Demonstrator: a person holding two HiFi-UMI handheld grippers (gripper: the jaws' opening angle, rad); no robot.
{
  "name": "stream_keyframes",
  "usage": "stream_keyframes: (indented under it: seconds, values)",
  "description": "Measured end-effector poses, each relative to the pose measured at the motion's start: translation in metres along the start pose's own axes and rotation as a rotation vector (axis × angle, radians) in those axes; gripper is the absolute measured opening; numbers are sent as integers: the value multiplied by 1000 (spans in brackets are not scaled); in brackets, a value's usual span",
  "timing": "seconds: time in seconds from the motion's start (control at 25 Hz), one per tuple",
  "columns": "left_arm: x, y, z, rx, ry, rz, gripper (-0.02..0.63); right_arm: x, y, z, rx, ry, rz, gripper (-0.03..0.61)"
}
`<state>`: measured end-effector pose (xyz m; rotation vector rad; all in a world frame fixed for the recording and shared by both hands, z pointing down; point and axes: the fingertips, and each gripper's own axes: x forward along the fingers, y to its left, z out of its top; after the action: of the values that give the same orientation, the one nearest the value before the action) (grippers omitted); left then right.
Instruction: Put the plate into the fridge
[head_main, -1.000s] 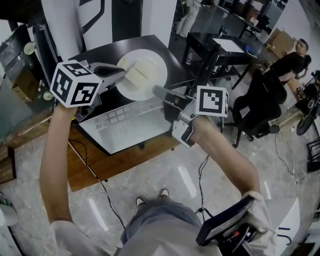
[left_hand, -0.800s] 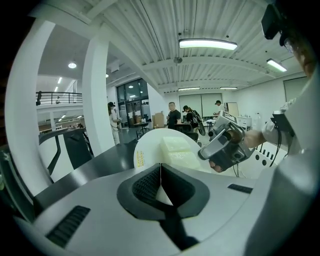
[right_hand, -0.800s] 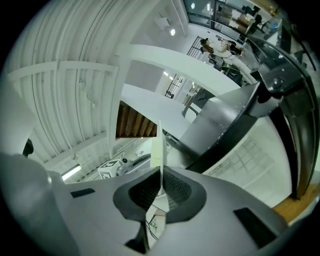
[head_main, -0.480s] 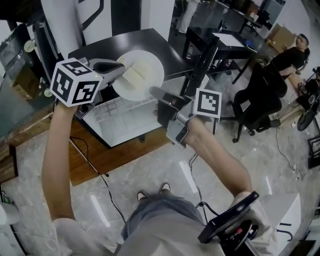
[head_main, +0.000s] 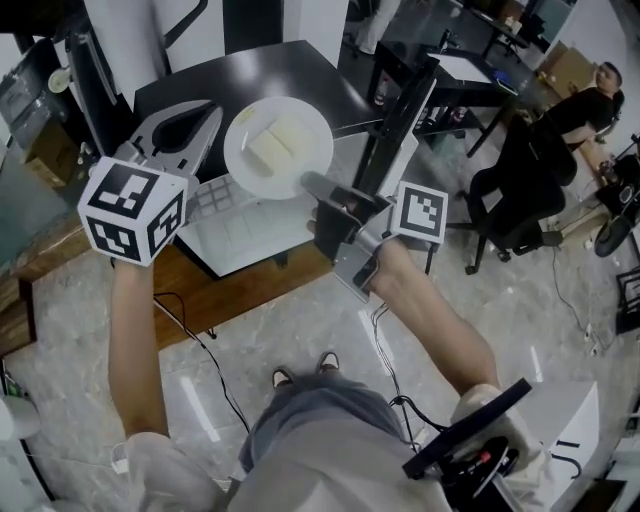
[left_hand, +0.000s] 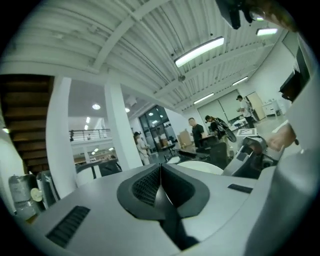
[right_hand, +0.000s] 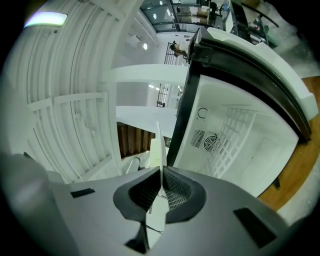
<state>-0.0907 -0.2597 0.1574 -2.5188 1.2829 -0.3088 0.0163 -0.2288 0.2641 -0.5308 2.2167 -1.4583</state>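
Observation:
The white plate (head_main: 278, 147) with pale slabs of food on it hangs over the small black fridge (head_main: 250, 65), above the open white inside (head_main: 250, 230). My right gripper (head_main: 308, 181) is shut on the plate's near right rim. In the right gripper view the plate (right_hand: 159, 150) shows edge-on between the pads of that gripper (right_hand: 161, 172), facing the fridge's cavity (right_hand: 235, 145). My left gripper (head_main: 205, 115) is apart from the plate, to its left. In its own view the left gripper (left_hand: 160, 175) is shut with nothing in it, and the plate (left_hand: 200, 166) lies beyond.
The fridge stands on a wooden platform (head_main: 200, 300) with cables trailing over the marble floor. A black desk (head_main: 450, 80), a black office chair (head_main: 520, 215) and a seated person (head_main: 585, 105) are to the right. People stand far off in the left gripper view.
My left gripper has let go of the plate's left rim and drawn back to the left and nearer to me. The right gripper keeps the plate over the fridge.

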Motion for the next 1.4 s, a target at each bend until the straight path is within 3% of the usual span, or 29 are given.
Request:
stream_keyframes:
  seconds: [0.2,0.4,0.6,0.88,1.2,1.4]
  values:
    - [-78,-32,0,-72,-208,243,18,-25,0,-44,-10,7,-3,25]
    - [-102,-68,-27,-177,-253,383,18,-46,-21,-58,-15,11,-33,25]
    - [-118,-98,-72,-246,-216,393,18,-54,-50,-87,-47,6,-96,25]
    - [-133,-95,-105,-280,-180,399,18,-42,-95,-111,-10,-16,-185,25]
    - [-140,-143,-99,-286,-182,392,18,-43,-114,-112,133,-77,-147,25]
    - [-127,-121,-111,-286,-166,411,18,8,-147,-85,232,-130,-136,25]
